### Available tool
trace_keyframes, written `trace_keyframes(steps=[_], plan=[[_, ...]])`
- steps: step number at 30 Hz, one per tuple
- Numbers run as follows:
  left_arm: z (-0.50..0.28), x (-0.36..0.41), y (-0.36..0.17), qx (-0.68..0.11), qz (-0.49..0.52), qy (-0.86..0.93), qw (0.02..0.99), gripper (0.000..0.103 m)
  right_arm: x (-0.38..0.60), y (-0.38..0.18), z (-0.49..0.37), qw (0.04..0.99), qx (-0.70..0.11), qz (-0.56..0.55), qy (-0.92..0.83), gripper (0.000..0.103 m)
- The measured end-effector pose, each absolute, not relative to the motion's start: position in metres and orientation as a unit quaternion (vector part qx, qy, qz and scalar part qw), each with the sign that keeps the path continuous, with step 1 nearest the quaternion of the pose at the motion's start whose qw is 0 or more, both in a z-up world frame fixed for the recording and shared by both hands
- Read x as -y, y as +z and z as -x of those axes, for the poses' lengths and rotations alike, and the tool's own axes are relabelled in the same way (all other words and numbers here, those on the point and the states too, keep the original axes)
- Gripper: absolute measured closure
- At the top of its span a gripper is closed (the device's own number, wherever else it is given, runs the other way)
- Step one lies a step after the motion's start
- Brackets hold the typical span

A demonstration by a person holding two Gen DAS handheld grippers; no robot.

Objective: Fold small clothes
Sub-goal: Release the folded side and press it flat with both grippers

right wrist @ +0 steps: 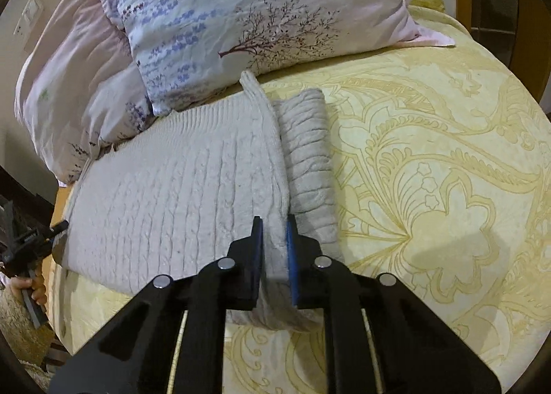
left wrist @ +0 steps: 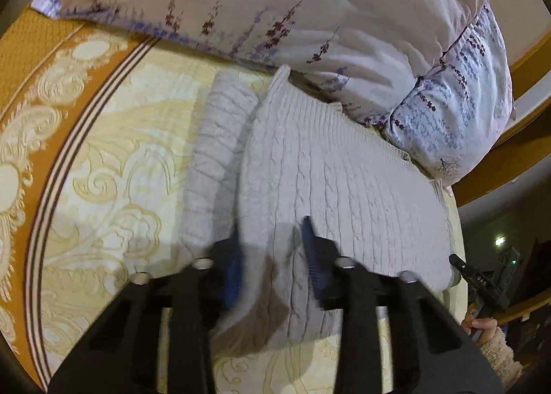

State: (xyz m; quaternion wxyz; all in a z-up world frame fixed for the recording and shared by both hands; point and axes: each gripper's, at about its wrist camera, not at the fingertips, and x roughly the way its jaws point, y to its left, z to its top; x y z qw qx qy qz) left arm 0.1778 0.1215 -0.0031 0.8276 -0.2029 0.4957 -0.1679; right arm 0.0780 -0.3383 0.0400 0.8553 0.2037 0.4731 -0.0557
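Item: grey cable-knit sweater [left wrist: 344, 180], lying on a bed, its far edge against the pillows. The body lies flat; one sleeve [left wrist: 220, 139] is laid lengthwise beside it. In the right wrist view the same sweater [right wrist: 179, 187] spreads to the left of the tongs, with the sleeve [right wrist: 310, 153] along its right edge.

Left gripper [left wrist: 272, 239]: black frame, blue pads. The jaws stand narrow, with a raised fold of the sweater's near edge pinched between them. The picture is blurred here, but the knit bunches up between the pads. The same gripper [right wrist: 58, 227] appears at the far left of the right wrist view, at the sweater's corner, held by a hand [right wrist: 32, 290].

Right gripper [right wrist: 274, 232]: jaws nearly together, clamping a thin ridge of the sweater's knit where body and sleeve meet. It also shows at the right edge of the left wrist view [left wrist: 458, 261], just beside the sweater's corner, held by a hand [left wrist: 482, 325] in a fuzzy cuff [left wrist: 502, 352].

Surroundings: cream and gold patterned bedspread [right wrist: 430, 170]; floral pillow [right wrist: 258, 15] behind the sweater; second pale pillow [right wrist: 75, 91] stacked beside it; wooden bed frame [left wrist: 530, 60]; wall switch plate [right wrist: 29, 18].
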Motion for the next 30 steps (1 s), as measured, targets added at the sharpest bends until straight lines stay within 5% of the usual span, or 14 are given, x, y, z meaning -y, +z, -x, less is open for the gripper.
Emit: trace_keyframes(steps=[2,26,28,30], plan=[[-0.174,-0.125,-0.004,-0.495,0.212,-0.167,0.826,0.094,0.337,0.047,-0.073,0.861,-0.462,-0.207,-0.058,0.093],[-0.149,-0.147,-0.012,-0.501,0.235,-0.174,0.815,0.095,0.343,0.033,-0.043,0.83,-0.485,-0.25,-0.117,0.092],[-0.149,-0.147,-0.012,-0.499,0.242,-0.17,0.814,0.095,0.341,0.037,-0.044,0.832,-0.479,-0.246,-0.134,0.084],[-0.149,-0.147,-0.012,-0.497,0.245,-0.17,0.815,0.094,0.336,0.047,-0.047,0.838,-0.47,-0.221,-0.164,0.066]])
